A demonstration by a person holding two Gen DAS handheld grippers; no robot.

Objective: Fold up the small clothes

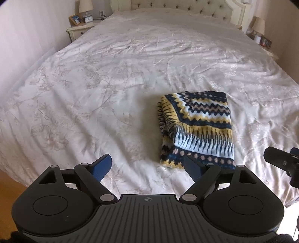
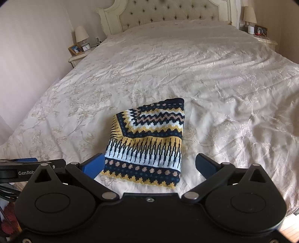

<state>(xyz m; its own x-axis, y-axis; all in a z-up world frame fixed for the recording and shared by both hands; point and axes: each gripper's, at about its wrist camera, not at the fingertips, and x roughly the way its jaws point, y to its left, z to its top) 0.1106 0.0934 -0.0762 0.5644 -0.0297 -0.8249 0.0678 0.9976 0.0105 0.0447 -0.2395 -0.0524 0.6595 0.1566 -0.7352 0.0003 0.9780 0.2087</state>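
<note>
A folded knitted garment [image 1: 198,129] in navy, yellow and white zigzag bands lies flat on the pale floral bedspread [image 1: 112,84], near the foot of the bed. In the right wrist view the same garment [image 2: 147,145] sits just ahead of the fingers. My left gripper [image 1: 147,166] hovers open to the left of the garment's near edge, with only bedspread between its blue pads. My right gripper [image 2: 149,164] is open too, held above the garment's near edge without touching it. The right gripper's black body [image 1: 284,164] shows at the right edge of the left wrist view.
The bed fills most of both views, with a tufted headboard [image 2: 168,16] at the far end. A nightstand with a lamp, a clock and a photo frame [image 1: 80,20] stands at the far left, another nightstand [image 2: 261,35] at the far right. Wooden floor [image 1: 11,187] shows below the bed's edge.
</note>
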